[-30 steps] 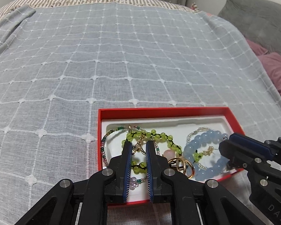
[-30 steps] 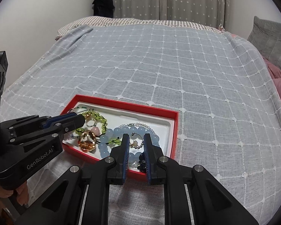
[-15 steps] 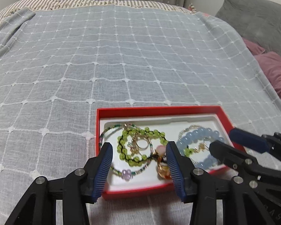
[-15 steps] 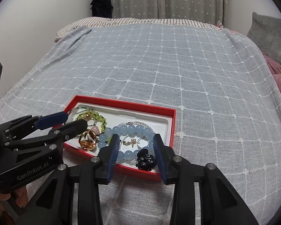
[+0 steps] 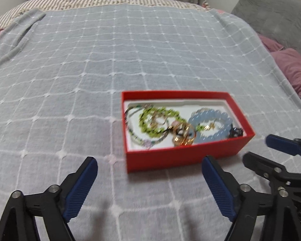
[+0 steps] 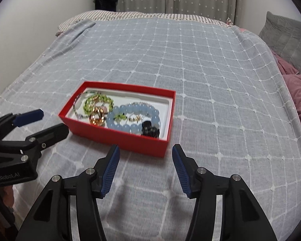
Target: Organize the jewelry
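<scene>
So right now you've got both tools backed off the red box [image 5: 182, 156], which sits on the grey checked bedspread [image 5: 90, 64] just ahead of them. Going left to right: your left gripper [image 5: 149, 188] has just been opening its jaws and they stand wide apart with nothing between them, only bedspread showing through the gap. Then the box itself, with everything piled in the white liner: a thin beaded strand [image 5: 130, 124] at the left end, the green bead bracelet [image 5: 150, 120], a gold ring-shaped piece [image 5: 183, 136] in the middle, the pale blue bead bracelet [image 5: 210, 124], and a small black piece [image 5: 235, 132] in the right corner. Your right gripper [image 6: 145, 170] has just been opening too, not as wide, and it's also empty.

Looks to me like the drop-off step is done and all the pieces are in the box. If there's anything left, I'd guess it's tidying the overlap, so you'd need to come back over the rim and pinch one strand without dragging its neighbours.
</scene>
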